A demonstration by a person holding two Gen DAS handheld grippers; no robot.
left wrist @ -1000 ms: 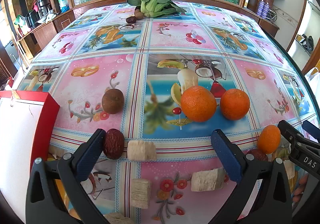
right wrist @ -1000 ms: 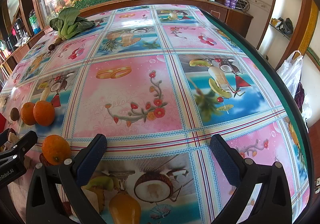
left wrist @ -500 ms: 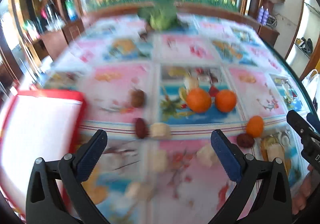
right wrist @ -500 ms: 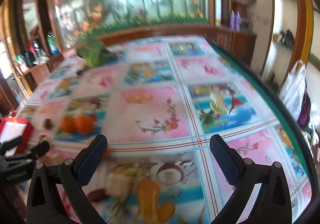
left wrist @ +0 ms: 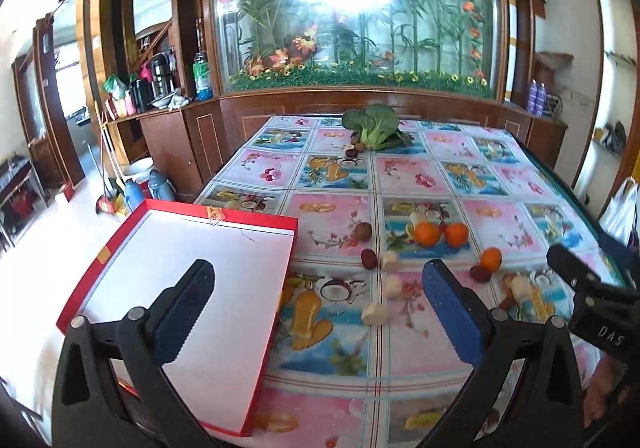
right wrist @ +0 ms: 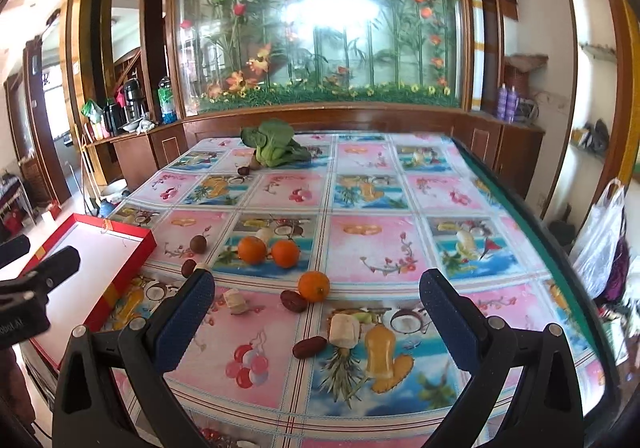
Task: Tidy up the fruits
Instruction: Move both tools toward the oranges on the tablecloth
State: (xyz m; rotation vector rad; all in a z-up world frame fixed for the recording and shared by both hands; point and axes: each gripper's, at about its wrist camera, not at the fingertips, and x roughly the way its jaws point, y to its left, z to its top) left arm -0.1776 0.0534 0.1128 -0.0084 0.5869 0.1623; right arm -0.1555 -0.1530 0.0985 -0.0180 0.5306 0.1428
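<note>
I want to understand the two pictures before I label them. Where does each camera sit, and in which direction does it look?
Left wrist: on the left gripper, raised over the near-left table corner, facing the red box; own open fingers and the right gripper show.
Right wrist: on the right gripper, facing across the table; own open fingers and the left gripper show.
Shared: the oranges, the greens, the box.

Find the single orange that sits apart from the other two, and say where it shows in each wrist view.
Left wrist view: the lone orange is right of centre, beside a dark date.
Right wrist view: the lone orange is near the centre, the date at its left.
Shared landmark: the pair of oranges behind it.
</note>
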